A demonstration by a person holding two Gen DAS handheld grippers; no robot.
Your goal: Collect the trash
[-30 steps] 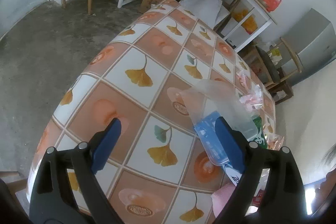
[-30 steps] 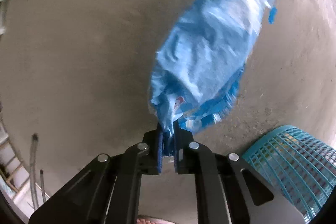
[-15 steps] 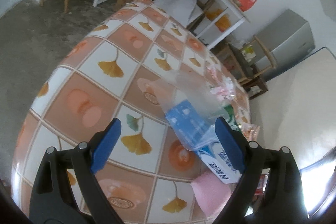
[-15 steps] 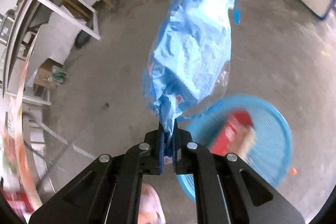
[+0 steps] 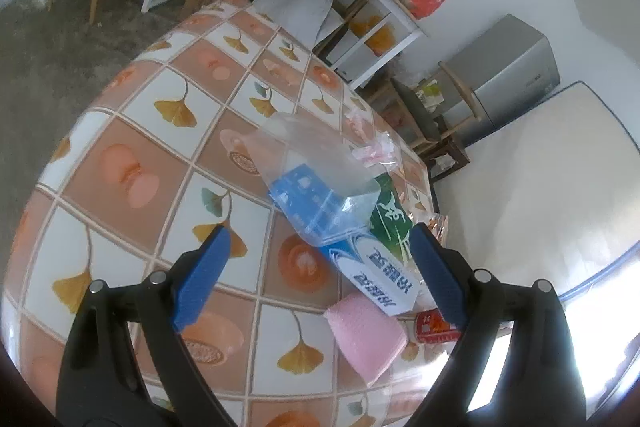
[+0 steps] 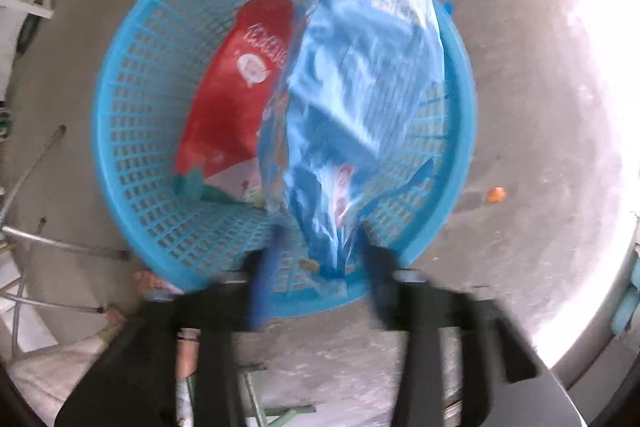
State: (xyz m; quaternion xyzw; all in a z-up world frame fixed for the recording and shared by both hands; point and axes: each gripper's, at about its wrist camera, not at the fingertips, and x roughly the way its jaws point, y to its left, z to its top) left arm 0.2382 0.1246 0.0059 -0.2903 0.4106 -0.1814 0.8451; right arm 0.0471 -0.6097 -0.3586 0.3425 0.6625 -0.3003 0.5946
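1. Right gripper hangs over the blue basket on the concrete floor, jaws spread apart w/ the blue wrapper between them; motion blur makes it hard to tell if either pad touches the bag, but it looks let go, not pinched.
2. Blue wrapper stretches fwd from the right gripper's fingertips across the basket's far rim, most of it over the basket opening.
3. Red packet lies inside the basket, just left of the blue wrapper as the right gripper sees it; looks like 1 piece collected, 2nd going in.
4. Left gripper is wide open & holds nothing, poised above the tiled table.
5. Straight ahead of the left gripper, between its fingers: a clear plastic bag lying over a blue-and-white carton.
6. Toward its right finger: a green packet beside the carton, a small red item partly hidden behind the finger; a pink pad lies nearest, just below the carton.
7. Farther ahead: pink-white wrappers near the table's far edge.
8. Judgement: task is early to midway. About 2 items at the basket; at least 5 or 6 pieces left on the table, likely the clear bag or carton next for the left gripper.
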